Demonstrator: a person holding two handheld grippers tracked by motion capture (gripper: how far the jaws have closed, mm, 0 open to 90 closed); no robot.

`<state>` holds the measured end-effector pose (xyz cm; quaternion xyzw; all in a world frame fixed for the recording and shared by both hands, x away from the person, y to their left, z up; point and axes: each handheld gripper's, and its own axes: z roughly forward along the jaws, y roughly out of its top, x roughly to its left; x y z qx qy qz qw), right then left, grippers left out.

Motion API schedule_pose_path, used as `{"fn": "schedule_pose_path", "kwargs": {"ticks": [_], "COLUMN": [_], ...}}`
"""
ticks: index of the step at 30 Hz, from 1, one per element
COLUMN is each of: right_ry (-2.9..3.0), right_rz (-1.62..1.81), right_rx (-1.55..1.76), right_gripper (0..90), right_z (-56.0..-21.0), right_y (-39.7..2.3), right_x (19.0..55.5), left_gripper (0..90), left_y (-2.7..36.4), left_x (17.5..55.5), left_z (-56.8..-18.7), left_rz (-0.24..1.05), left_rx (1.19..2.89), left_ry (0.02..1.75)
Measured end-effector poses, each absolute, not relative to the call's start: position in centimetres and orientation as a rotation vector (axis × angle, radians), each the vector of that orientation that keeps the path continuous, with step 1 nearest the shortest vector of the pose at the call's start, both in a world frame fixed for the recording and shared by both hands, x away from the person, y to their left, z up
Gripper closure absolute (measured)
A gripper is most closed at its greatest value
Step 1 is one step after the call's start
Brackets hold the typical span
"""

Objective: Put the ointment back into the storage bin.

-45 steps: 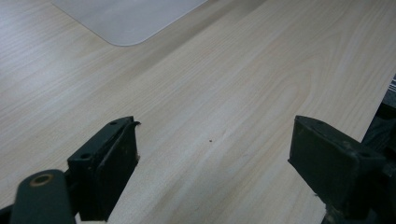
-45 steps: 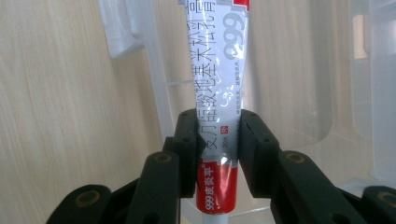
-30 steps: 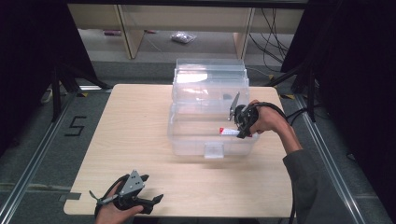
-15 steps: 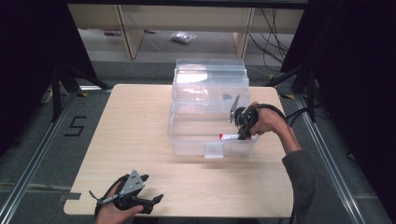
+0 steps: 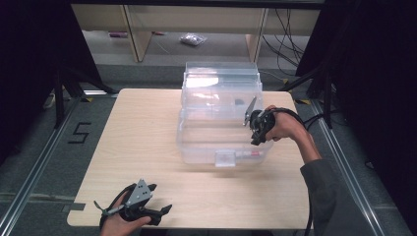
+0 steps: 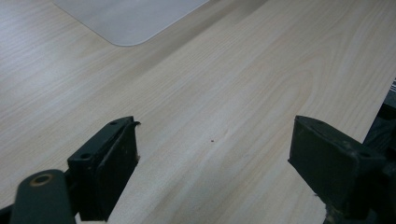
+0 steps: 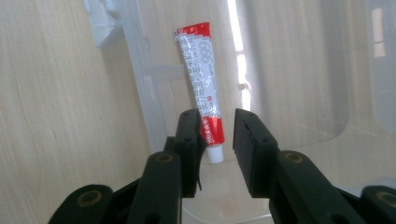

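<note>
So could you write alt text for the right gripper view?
Two black jaws of the right gripper stand nearly closed above a red-and-white tube lying inside a clear plastic box, which rests on a light wooden table.

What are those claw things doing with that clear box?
A person holds a claw in each hand at a wooden table. The right claw reaches down into the clear plastic box, where a red and white tube lies on the bottom. Its jaws are narrowed, with the cap end of the tube between them, though a gap shows beside the tube, so I can't tell if it is gripped. The left claw rests open over bare table at the near edge, holding nothing.
</note>
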<state>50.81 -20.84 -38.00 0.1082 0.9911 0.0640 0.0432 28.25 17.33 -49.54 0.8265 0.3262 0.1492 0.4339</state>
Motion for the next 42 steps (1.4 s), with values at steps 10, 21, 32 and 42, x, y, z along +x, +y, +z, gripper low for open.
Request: {"fn": "schedule_pose_path", "kwargs": {"ticks": [10,21,32,42], "right_ry": [3.002,2.964,2.963,2.935], "right_rz": [0.227,0.276,0.385,0.441], "right_rx": [0.385,0.447,0.493,0.571], "right_gripper": [68.8,59.5,51.3,47.1], "right_z": [-37.6,-36.9,-35.9,-35.7], "right_y": [-21.0,-21.1,-20.3,-20.6], "right_x": [50.8,50.4,48.9,48.2], "left_gripper": [15.0,14.9,15.0,14.9], "left_y": [17.5,17.6,17.6,17.6], "left_x": [28.3,28.3,28.4,28.4], "left_z": [-49.5,-49.4,-49.4,-49.4], "left_rz": [0.388,0.384,0.386,0.386], "left_rx": [2.084,2.094,2.102,2.101], "left_ry": [0.804,0.807,0.805,0.806]}}
